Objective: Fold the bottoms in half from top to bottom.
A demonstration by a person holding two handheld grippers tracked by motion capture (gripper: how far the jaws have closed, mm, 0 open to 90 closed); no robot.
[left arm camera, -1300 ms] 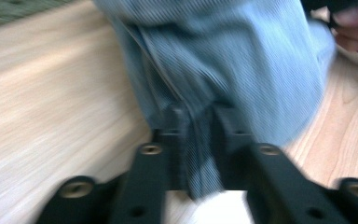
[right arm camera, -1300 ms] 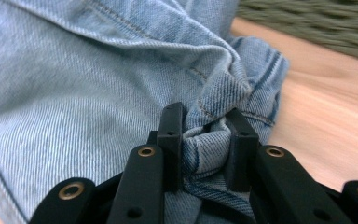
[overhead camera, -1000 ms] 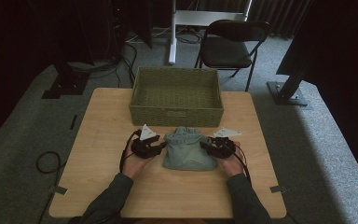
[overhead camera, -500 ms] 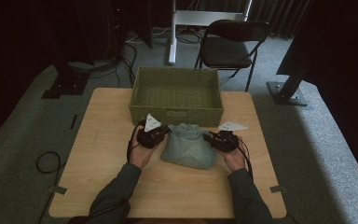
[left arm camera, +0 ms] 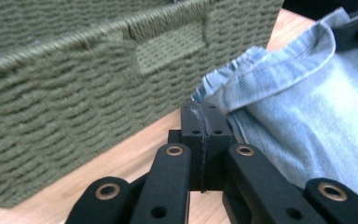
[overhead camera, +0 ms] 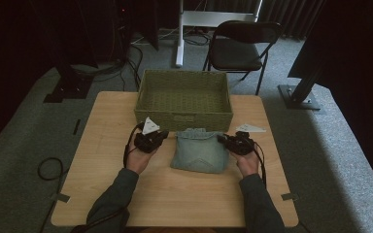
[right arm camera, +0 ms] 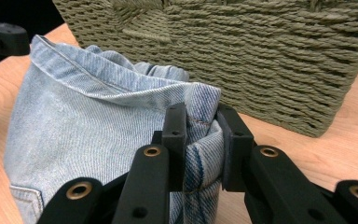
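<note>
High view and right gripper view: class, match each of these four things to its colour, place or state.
Things:
1. jeans
2. basket
3. right gripper
4. chair

Descriptions:
A. green, woven, empty
B. black, standing beyond the table
C. light blue, folded, lying flat
D. jaws shut on a fold of denim

Pairs: 1-C, 2-A, 3-D, 4-B

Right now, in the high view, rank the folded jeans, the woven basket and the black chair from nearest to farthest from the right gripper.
1. Folded jeans: at the right gripper, which grips their right edge.
2. Woven basket: just behind the jeans, at the table's far edge.
3. Black chair: on the floor beyond the table.
</note>
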